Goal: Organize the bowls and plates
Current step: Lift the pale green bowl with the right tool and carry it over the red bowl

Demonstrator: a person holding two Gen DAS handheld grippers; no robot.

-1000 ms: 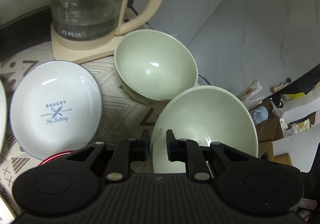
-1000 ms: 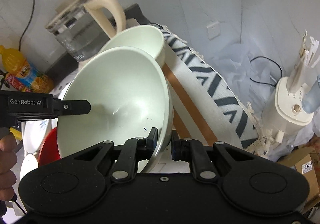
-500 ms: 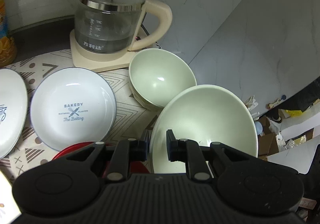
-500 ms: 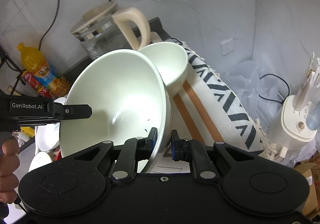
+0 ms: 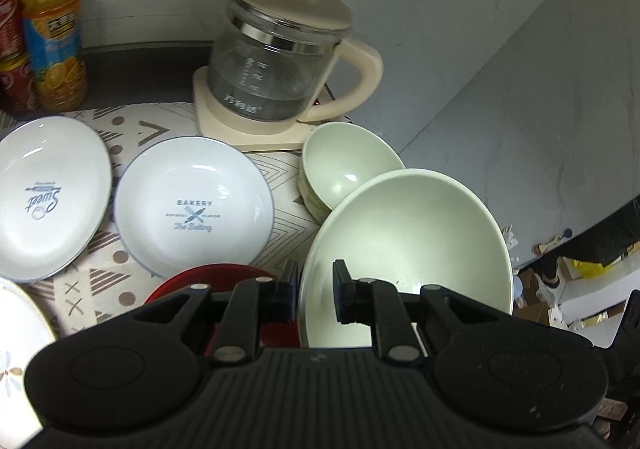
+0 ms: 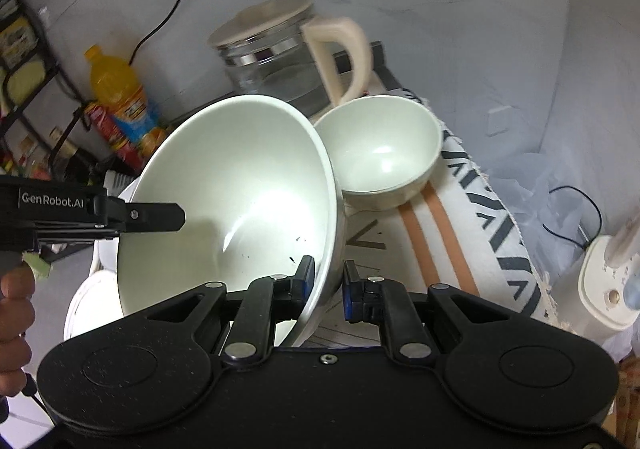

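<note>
1. My left gripper (image 5: 316,291), lower centre of the left wrist view: narrow gap between the fingers, with the near rim of the large green bowl (image 5: 408,249) sitting in it. I read it as clamped on the rim.
2. My right gripper (image 6: 327,283), lower centre of the right wrist view: fingers pinch the opposite rim of the same bowl, one pad inside, one outside.
3. The bowl is tilted, mid-frame in both views.
4. A small green bowl (image 6: 380,153) sits just behind it on the patterned cloth (image 6: 460,209).
5. The bakery plate (image 5: 194,205) is centre-left, and the kettle (image 5: 280,61) upper centre.
</note>
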